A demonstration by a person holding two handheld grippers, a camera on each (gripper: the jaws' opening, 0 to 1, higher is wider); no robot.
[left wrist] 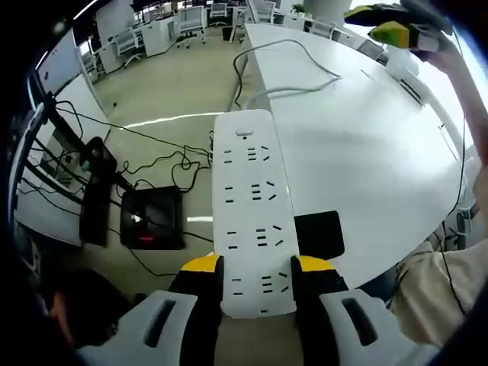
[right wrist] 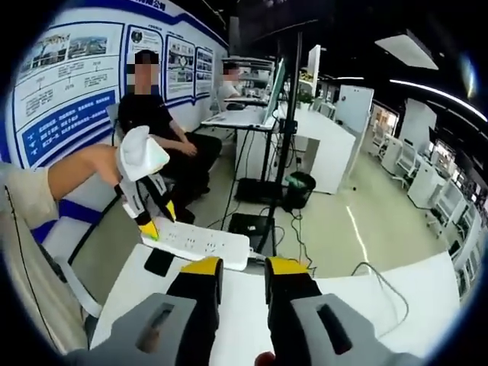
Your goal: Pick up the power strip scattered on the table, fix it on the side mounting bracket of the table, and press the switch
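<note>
— White, the power strip (left wrist: 254, 217)? Where was it?
— Held up above the near edge of the white table (left wrist: 366, 152), long axis running away from the left gripper (left wrist: 257, 268). Its yellow-tipped jaws were pinched on the strip's near end, one on each long side. In the right gripper view the same strip (right wrist: 200, 242) hung level over the table's edge.
— And the right gripper (right wrist: 242, 268)?
— Its jaws stood a little apart with nothing between them, pointing toward the strip but short of it.
— Anything on the table?
— A white cable (left wrist: 293, 80) curled across the top, and a flat black square (left wrist: 319, 234) lay just beside the strip.
— And the room?
— An office: black boxes and tangled leads on the floor (left wrist: 152, 217), desks further back, and two seated people by a blue wall display (right wrist: 72, 72).
</note>
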